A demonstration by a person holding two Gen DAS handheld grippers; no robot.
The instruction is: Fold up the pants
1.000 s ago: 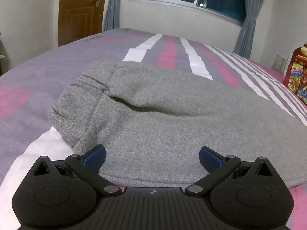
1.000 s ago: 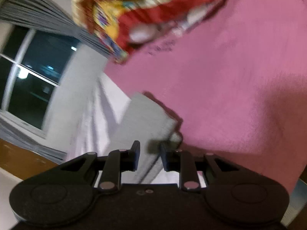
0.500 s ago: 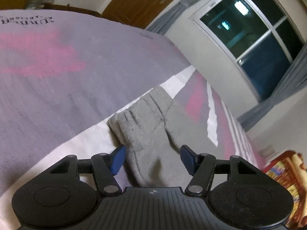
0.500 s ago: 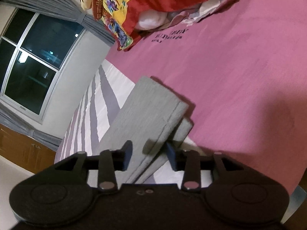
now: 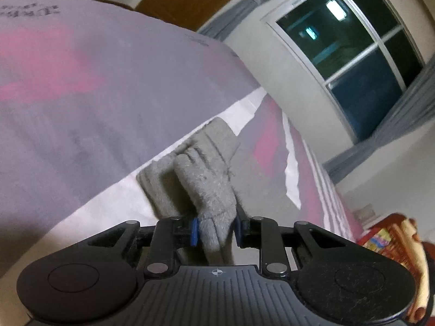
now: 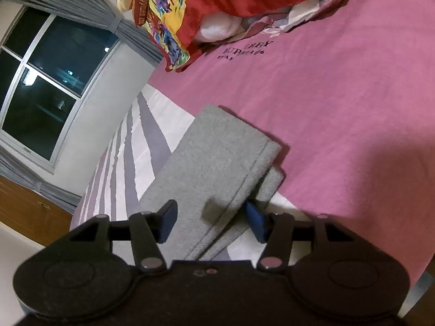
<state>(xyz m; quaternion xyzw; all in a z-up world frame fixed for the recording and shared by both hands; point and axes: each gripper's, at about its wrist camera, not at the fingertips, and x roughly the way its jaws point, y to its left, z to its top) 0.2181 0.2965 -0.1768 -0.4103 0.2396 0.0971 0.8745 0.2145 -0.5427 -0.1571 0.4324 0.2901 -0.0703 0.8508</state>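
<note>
Grey sweatpants lie on the bed. In the left wrist view my left gripper (image 5: pixel 215 231) is shut on a bunched fold of the grey pants (image 5: pixel 209 168) at their waist end. In the right wrist view the stacked leg cuffs of the pants (image 6: pixel 217 168) lie flat across the pink and striped bedcover. My right gripper (image 6: pixel 212 224) is open, its blue pads on either side of the leg ends and apart from the cloth.
The bedcover (image 5: pixel 81 108) is purple, pink and white striped, pink (image 6: pixel 339 108) on the right side. A red and yellow patterned pillow (image 6: pixel 217 8) lies beyond the cuffs, also at the left view's edge (image 5: pixel 391 250). A window (image 5: pixel 353 49) and curtains stand behind.
My left gripper has closed onto the waist end of the pants. My right gripper has opened wider around the leg cuffs.
</note>
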